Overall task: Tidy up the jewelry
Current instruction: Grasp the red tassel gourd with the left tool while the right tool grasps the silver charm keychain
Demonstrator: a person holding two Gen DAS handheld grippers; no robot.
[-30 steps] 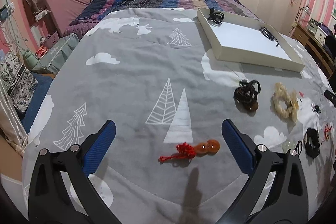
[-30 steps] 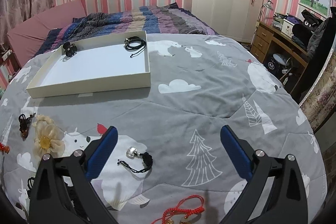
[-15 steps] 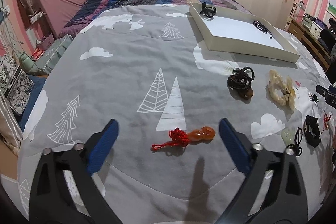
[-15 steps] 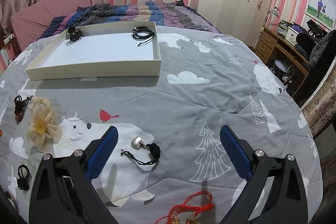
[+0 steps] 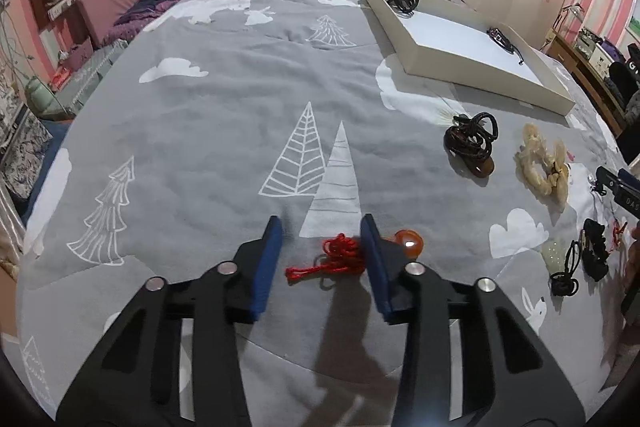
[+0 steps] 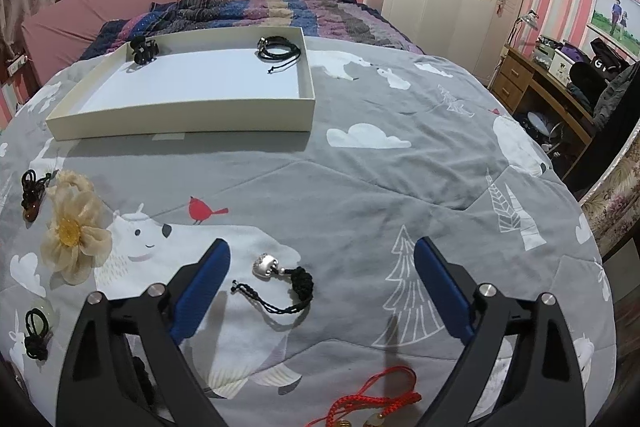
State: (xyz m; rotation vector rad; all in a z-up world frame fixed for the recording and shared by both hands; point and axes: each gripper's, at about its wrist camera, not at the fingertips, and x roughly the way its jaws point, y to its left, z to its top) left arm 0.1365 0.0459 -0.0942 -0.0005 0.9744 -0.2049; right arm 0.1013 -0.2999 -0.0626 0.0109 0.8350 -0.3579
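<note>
Left gripper (image 5: 322, 231): jaws narrowed, just been closing; red cord (image 5: 334, 259) lies between them, right pad at its knot, grip not clear.
Amber bead (image 5: 409, 243): on the cord's end, just outside the right pad.
Right gripper (image 6: 322, 259): jaws wide, holding nothing.
Silver charm (image 6: 266, 264): on the quilt (image 6: 400, 187) between the right jaws, nearer the left pad.
Tray (image 6: 192, 113): far off, two black pieces in its back corners.

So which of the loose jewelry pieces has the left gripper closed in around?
The red knotted cord with amber gourd pendant; the left gripper brackets its knot, others lie apart.
</note>
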